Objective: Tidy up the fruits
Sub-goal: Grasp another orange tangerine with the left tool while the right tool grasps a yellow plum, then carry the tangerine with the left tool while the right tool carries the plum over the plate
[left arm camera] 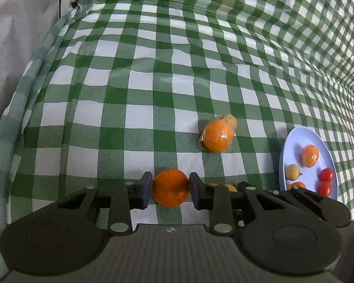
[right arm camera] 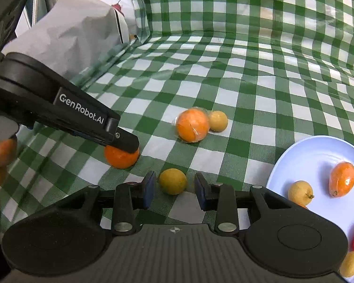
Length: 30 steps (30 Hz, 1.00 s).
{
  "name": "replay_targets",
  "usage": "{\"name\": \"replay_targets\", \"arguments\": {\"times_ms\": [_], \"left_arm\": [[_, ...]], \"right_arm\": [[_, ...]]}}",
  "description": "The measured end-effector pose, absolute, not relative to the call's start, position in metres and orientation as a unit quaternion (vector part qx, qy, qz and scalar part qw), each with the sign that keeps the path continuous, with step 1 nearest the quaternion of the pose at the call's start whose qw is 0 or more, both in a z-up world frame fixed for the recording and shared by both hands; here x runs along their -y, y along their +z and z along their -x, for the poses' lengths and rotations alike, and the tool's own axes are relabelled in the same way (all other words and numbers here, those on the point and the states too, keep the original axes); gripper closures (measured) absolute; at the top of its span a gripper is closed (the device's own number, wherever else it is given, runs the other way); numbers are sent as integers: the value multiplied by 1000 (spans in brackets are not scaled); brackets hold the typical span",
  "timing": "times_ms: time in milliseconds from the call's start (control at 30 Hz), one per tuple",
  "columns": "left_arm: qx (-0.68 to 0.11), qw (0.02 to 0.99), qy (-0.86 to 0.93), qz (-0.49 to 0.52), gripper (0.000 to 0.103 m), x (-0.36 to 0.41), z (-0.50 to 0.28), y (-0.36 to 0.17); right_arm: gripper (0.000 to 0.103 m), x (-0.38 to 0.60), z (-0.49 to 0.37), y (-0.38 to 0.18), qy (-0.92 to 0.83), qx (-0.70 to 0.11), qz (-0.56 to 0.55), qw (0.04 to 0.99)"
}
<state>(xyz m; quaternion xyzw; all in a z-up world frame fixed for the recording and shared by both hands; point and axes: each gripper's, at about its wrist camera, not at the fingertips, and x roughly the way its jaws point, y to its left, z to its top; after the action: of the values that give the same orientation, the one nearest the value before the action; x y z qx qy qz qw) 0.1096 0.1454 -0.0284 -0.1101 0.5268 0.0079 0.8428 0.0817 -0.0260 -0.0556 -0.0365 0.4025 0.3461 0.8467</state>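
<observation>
My left gripper point(left arm camera: 170, 189) is shut on an orange point(left arm camera: 170, 188) that rests low on the green checked cloth; it also shows in the right wrist view point(right arm camera: 121, 158) under the left gripper's finger point(right arm camera: 124, 141). My right gripper point(right arm camera: 174, 189) is open, its pads on either side of a small yellow fruit point(right arm camera: 173, 181) without touching it. A plastic-wrapped orange point(left arm camera: 218, 135) point(right arm camera: 192, 125) lies further out with a yellow fruit point(right arm camera: 217, 120) beside it. The light blue plate point(left arm camera: 295, 139) point(right arm camera: 318, 148) at the right holds a wrapped orange point(right arm camera: 343, 179), a yellow fruit point(right arm camera: 300, 193) and red tomatoes point(left arm camera: 326, 174).
The checked cloth point(left arm camera: 153, 82) rises into a backdrop behind. A grey-white covered object point(right arm camera: 66, 33) stands at the left edge of the table. Another yellow fruit point(right arm camera: 350, 264) lies at the plate's near edge.
</observation>
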Motion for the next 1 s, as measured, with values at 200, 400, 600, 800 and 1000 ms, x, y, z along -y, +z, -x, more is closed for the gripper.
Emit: {"name": "replay_targets", "arguments": {"times_ms": [200,400,600,800,1000], "left_arm": [[-531,842,8,98,64,-138,-111,-32],[-536,841,4,74,65,-134,-117,-34],[-512,857,0,59,65,-122,-114,-18],[-481,876,-5,36,65,-111,-103,4],[-457,889,1,38,65,-107,-94,22]], "right_arm": [[75,25,-78,-56,345,-392,53,851],[75,33,-76,-48,337,-377,44,862],[75,52,-75,-33,307,-358,27,881],[75,79,-77,-9,283,-335,14,899],[75,111,-78,10,260,-315,7,913]]}}
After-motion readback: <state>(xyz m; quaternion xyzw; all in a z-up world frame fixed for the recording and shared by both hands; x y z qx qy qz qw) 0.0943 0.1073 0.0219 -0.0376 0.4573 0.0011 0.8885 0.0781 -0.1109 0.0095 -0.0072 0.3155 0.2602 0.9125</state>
